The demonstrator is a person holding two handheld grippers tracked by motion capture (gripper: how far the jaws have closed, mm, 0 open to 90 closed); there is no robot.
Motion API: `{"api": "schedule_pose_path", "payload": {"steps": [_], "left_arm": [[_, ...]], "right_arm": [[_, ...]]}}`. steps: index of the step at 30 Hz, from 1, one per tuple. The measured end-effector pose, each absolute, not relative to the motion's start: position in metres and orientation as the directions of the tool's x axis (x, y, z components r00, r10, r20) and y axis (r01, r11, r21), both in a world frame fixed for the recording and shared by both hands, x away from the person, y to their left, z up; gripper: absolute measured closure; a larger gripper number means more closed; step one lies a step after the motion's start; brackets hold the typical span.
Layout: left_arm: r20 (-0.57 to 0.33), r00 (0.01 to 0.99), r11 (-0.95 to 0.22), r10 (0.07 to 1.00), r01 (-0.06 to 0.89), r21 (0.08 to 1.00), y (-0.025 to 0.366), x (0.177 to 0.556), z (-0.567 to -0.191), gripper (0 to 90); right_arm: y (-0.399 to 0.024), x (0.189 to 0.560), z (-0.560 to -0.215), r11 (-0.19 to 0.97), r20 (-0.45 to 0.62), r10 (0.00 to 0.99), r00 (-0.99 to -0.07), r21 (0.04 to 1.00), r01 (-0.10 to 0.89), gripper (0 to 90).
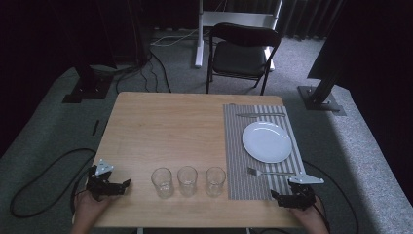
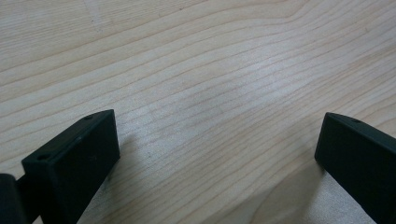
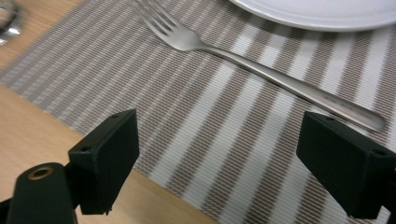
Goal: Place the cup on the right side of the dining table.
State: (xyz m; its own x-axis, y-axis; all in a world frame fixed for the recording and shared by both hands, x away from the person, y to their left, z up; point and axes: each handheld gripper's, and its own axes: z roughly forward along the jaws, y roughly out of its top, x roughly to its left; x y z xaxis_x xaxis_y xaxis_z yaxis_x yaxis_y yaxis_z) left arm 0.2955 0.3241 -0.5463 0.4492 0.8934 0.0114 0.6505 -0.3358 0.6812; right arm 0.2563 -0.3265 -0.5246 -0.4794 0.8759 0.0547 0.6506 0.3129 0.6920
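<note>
Both grippers rest wide open, empty: left gripper [image 1: 108, 184] over bare table [image 1: 165, 126], right gripper [image 1: 293, 197] at the placemat [image 1: 234, 161] edge, near the fork [image 3: 261, 70]. I judge nothing started; reaching the fork seems next.

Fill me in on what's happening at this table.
A person rests both grippers at the near table edge, holding nothing. The left gripper sits open over bare wood; the right gripper sits open by the fork on the striped placemat. A plate, knife and three glasses lie untouched.

High overhead, gripper views close — table [image 1: 165, 126] shared
</note>
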Motion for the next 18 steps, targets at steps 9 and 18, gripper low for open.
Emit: {"api": "schedule_pose_path", "payload": {"steps": [9, 18], "left_arm": [[0.011, 0.449, -0.336, 0.893, 0.65, 0.681, 0.324, 0.295, -0.546, 0.1], [0.011, 0.449, -0.336, 0.893, 0.651, 0.681, 0.324, 0.295, -0.546, 0.2]], "right_arm": [[-0.313, 0.257, -0.509, 0.332, 0.052, 0.849, -0.525, 0.721, 0.609, 12.9], [-0.295, 0.259, -0.489, 0.357, 0.047, 0.811, -0.584, 0.75, 0.557, 12.9]]}}
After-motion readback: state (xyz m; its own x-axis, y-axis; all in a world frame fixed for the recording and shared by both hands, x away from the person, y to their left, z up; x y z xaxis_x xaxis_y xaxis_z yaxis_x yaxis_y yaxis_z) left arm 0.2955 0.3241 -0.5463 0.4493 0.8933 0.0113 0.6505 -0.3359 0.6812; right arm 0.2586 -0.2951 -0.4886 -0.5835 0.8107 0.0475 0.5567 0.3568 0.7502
